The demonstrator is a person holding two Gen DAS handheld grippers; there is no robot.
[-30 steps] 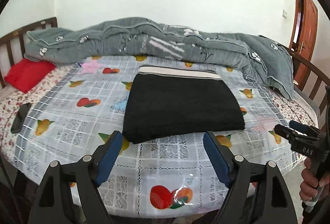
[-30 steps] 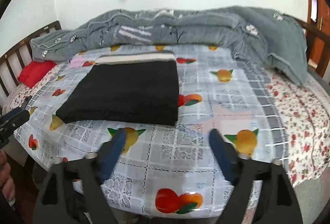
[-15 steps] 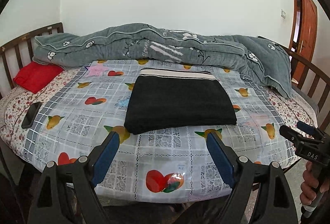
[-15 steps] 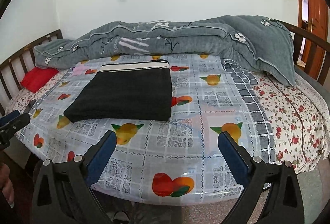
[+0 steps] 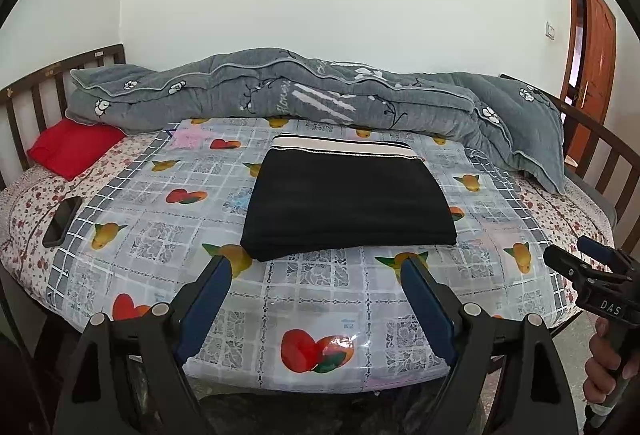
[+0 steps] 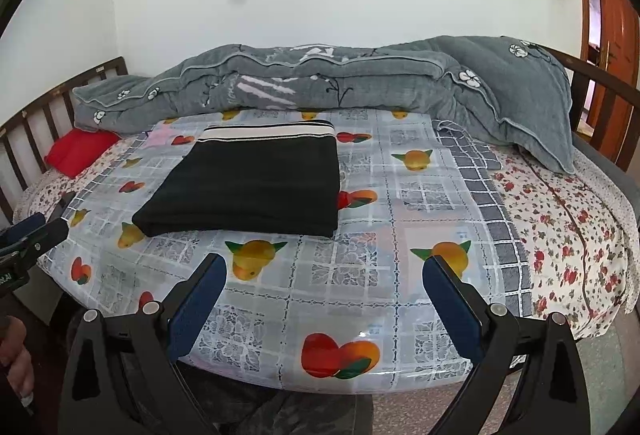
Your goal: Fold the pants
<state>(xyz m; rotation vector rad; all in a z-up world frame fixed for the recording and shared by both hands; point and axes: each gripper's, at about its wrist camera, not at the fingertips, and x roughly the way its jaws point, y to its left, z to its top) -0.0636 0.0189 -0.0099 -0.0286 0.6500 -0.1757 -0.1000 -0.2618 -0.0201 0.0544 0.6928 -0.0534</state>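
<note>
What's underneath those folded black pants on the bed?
The folded black pants lie on a fruit-print plastic cover spread over a floral sheet. The patch directly beneath them is hidden.

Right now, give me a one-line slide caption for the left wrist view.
Folded black pants lie on the fruit-print cover; the open, empty left gripper hangs short of them.

The left gripper (image 5: 316, 277) and right gripper (image 6: 324, 275) had just been opening. Both jaws stood wide, nothing between them.
</note>
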